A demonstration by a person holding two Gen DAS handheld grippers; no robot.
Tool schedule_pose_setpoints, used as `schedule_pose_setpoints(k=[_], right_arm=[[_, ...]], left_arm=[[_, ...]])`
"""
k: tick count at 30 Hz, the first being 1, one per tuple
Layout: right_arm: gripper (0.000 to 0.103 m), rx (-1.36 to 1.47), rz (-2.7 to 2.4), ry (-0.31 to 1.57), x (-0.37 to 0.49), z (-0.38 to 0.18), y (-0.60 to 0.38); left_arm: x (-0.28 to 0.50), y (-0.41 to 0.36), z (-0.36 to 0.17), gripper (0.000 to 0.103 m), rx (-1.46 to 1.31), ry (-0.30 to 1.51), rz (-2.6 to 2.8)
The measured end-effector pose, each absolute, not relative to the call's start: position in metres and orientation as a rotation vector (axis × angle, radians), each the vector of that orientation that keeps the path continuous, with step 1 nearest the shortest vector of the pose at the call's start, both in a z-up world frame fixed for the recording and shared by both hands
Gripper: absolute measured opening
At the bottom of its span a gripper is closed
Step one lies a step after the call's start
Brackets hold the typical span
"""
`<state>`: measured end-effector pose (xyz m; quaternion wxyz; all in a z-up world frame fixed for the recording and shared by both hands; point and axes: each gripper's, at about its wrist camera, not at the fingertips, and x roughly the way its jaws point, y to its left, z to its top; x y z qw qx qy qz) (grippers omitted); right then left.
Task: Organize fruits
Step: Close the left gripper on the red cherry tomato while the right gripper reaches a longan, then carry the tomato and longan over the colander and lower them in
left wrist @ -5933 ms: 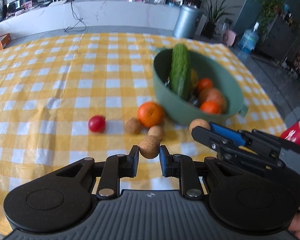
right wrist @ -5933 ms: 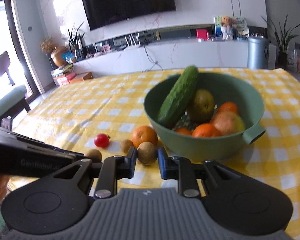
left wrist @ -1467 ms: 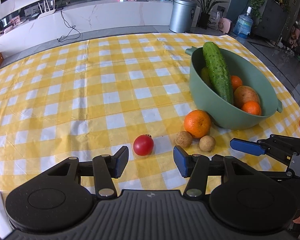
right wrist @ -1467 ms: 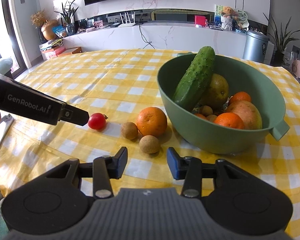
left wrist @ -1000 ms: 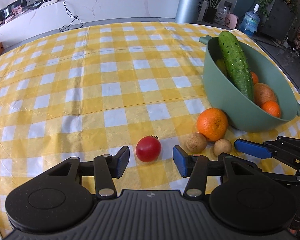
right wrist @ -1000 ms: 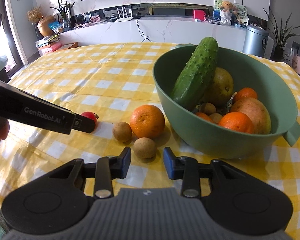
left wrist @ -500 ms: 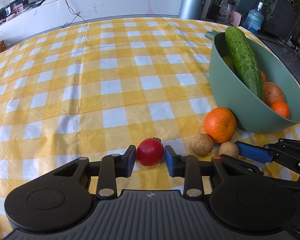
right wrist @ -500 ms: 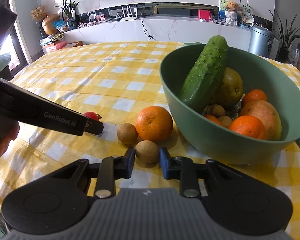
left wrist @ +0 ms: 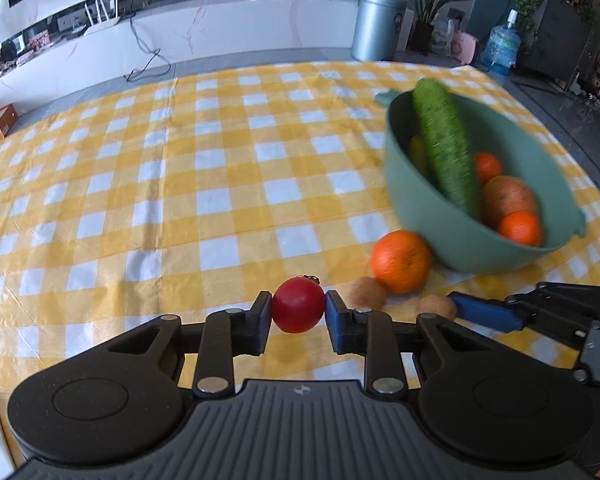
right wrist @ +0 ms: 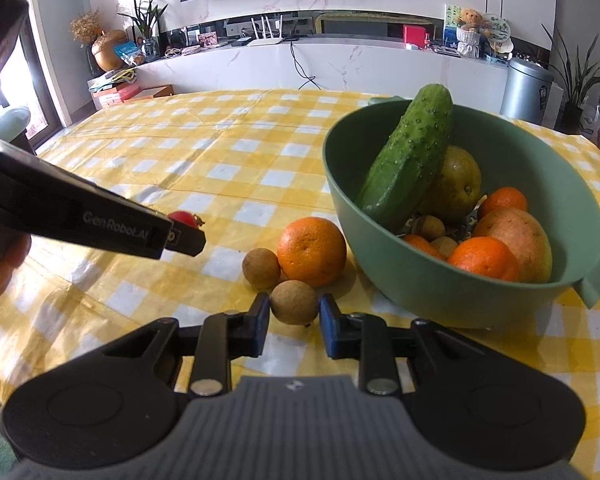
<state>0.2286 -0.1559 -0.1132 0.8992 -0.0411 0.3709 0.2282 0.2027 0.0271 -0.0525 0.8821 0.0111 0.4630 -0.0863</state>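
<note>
My left gripper (left wrist: 298, 312) is shut on a red cherry tomato (left wrist: 298, 310), held just above the yellow checked tablecloth. My right gripper (right wrist: 294, 314) has its fingers on both sides of a small brown longan (right wrist: 293, 301); narrow gaps still show beside the fruit. An orange (right wrist: 312, 250) and a second longan (right wrist: 261, 268) lie on the cloth beside the green bowl (right wrist: 420, 284). The bowl holds a cucumber (right wrist: 408, 160), a pear, a mango, tangerines and longans. In the left wrist view the bowl (left wrist: 456, 240), orange (left wrist: 401, 260) and right gripper's blue fingertip (left wrist: 484, 314) show at right.
The left gripper's black body (right wrist: 80, 212) crosses the right wrist view at left, hiding most of the tomato (right wrist: 184, 217). The table's front edge is close below both grippers. A grey bin (left wrist: 378, 26) and a white counter stand beyond the table.
My left gripper has closed on the tomato and lifted it slightly. My right gripper has moved in and narrowed around the near longan.
</note>
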Motion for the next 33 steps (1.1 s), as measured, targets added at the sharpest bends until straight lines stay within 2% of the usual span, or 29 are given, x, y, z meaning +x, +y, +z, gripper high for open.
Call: schedule_pose_setpoints(k=[17, 33], right_arm=[[0.023, -0.065, 0.484, 0.581, 0.194, -0.054, -0.200], [0.023, -0.085, 0.395, 0.493, 0.204, -0.037, -0.245]], left_arm=[[0.176, -0.022, 0.009, 0.032, 0.015, 0.848, -0.243], [0.188, -0.080, 0.024, 0.031, 0.060, 0.814, -0.313]])
